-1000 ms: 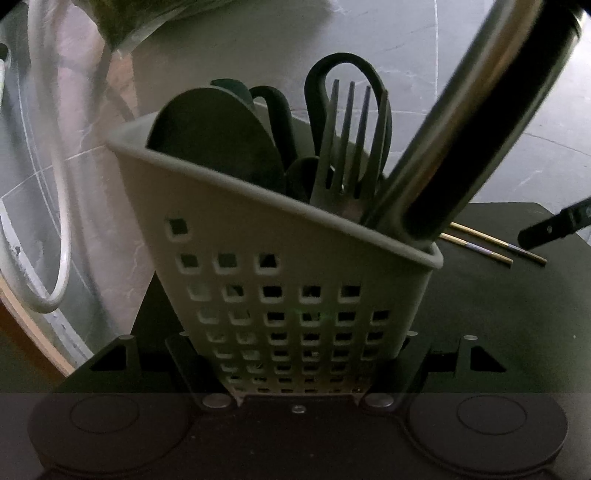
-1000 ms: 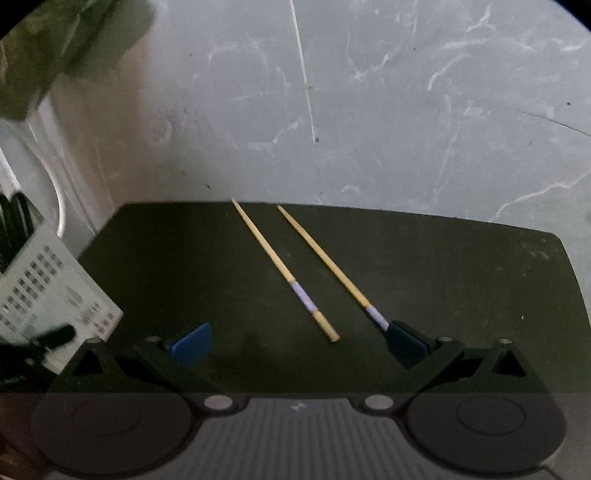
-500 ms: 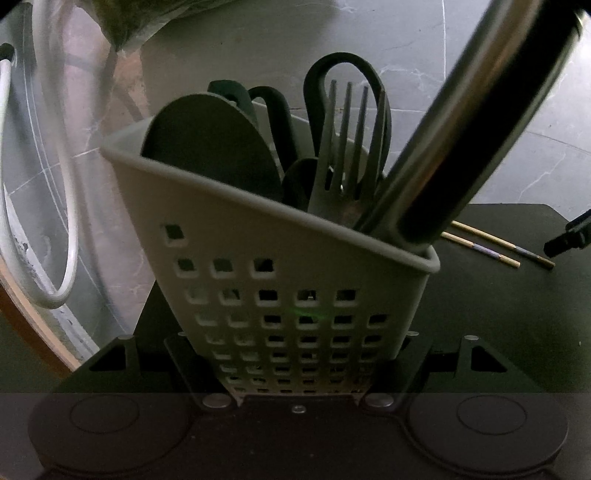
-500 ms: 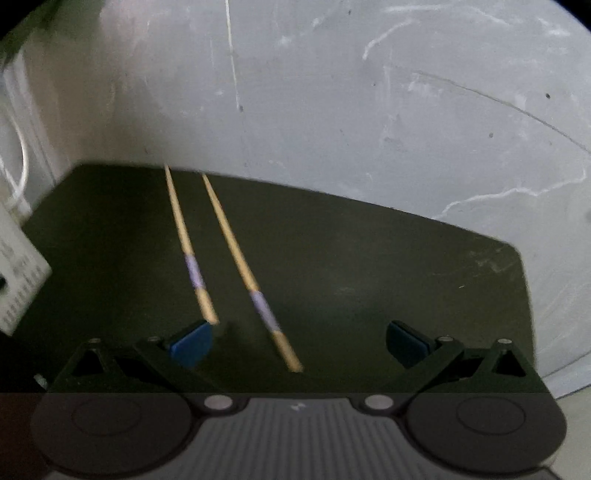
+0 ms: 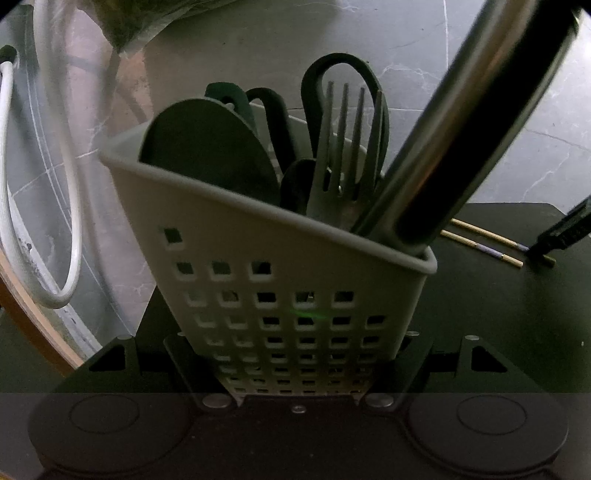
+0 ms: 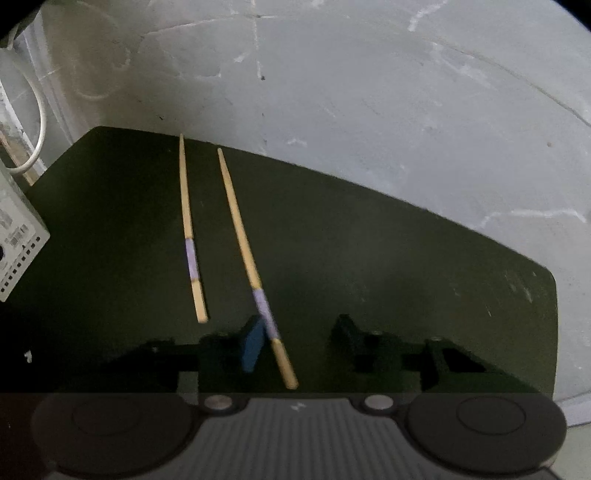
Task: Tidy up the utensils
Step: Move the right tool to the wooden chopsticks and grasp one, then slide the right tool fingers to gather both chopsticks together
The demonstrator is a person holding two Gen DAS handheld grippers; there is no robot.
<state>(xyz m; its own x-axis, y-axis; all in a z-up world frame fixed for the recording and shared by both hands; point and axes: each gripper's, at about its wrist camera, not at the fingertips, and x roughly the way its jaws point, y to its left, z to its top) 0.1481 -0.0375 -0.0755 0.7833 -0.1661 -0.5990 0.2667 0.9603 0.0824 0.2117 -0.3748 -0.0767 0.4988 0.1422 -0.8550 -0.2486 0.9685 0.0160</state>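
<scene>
My left gripper (image 5: 295, 354) is shut on the base of a grey perforated utensil caddy (image 5: 280, 288), which leans to the left. The caddy holds a fork (image 5: 343, 155), dark spoons and scissor handles, and a thick steel handle (image 5: 461, 129). Two bamboo chopsticks with lilac bands lie on the black mat (image 6: 369, 258). The left chopstick (image 6: 189, 229) lies outside the jaws. The right chopstick (image 6: 251, 258) runs between the open fingers of my right gripper (image 6: 299, 339), close to the blue left pad (image 6: 253, 347). The right gripper also shows in the left wrist view (image 5: 565, 232).
The mat lies on a grey marble surface (image 6: 369, 92). A white cable (image 5: 66, 221) loops at the left, beside a curved wooden edge. A clear bag with dark contents (image 5: 147, 22) sits at the back left. The caddy's corner (image 6: 14, 236) shows at the right wrist view's left edge.
My right gripper has moved to the chopsticks, narrowed its jaws, and now straddles the end of the right chopstick. The left gripper keeps hold of the caddy, barely moving.
</scene>
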